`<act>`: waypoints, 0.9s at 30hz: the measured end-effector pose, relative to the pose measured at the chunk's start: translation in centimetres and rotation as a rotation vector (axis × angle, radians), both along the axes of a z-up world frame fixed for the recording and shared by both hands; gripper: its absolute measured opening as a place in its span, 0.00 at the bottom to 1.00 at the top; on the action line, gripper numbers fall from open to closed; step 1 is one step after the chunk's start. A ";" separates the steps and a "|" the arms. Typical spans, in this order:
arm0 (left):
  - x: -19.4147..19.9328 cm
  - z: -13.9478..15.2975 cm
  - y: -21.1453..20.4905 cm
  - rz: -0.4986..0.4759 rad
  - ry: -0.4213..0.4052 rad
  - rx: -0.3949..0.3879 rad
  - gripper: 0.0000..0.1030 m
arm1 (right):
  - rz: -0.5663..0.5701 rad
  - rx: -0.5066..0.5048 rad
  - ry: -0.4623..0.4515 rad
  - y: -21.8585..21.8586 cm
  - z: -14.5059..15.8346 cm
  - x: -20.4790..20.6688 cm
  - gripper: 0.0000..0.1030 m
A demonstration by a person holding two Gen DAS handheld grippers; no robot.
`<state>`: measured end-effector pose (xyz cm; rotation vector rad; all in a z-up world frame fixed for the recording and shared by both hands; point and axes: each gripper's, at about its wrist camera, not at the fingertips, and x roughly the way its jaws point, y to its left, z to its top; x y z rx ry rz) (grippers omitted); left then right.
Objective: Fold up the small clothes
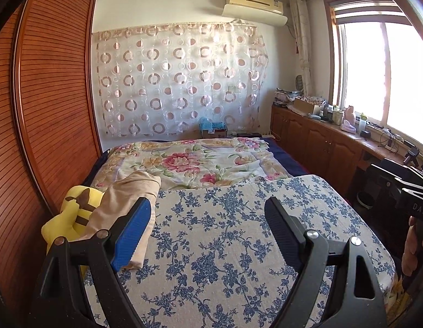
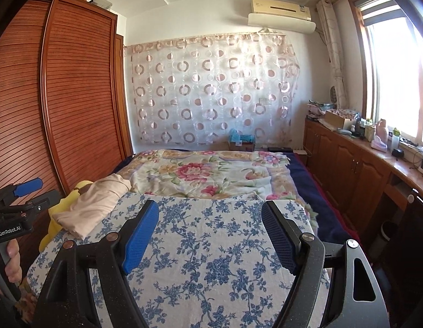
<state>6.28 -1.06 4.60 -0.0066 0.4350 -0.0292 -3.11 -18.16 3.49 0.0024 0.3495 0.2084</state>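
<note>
A folded beige garment (image 1: 129, 207) (image 2: 94, 205) lies at the left edge of a board covered in blue-flowered cloth (image 1: 225, 232) (image 2: 211, 246) on the bed. My left gripper (image 1: 208, 210) hovers over the board, open and empty, its left blue pad right beside the garment. My right gripper (image 2: 210, 213) also stands open over the board with nothing between its fingers. In the right wrist view the left gripper (image 2: 28, 188) shows at the far left, held by a hand (image 2: 12, 257). The right gripper's body shows at the right edge of the left wrist view.
A yellow plush toy (image 1: 74, 213) (image 2: 61, 213) sits behind the garment against the wooden wardrobe (image 1: 47, 109). A floral quilt (image 1: 189, 161) covers the bed beyond the board. Wooden cabinets (image 2: 356, 164) with clutter run under the window on the right.
</note>
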 end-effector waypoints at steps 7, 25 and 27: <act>-0.2 -0.2 0.2 0.009 -0.005 0.011 0.83 | 0.002 0.001 0.001 -0.8 -0.1 1.2 0.77; -0.3 -0.3 0.1 0.010 -0.005 0.011 0.83 | 0.011 0.000 0.001 -1.5 -0.4 1.8 0.77; -0.3 -0.3 0.1 0.009 -0.005 0.010 0.83 | 0.012 0.000 0.000 -1.5 -0.4 1.8 0.77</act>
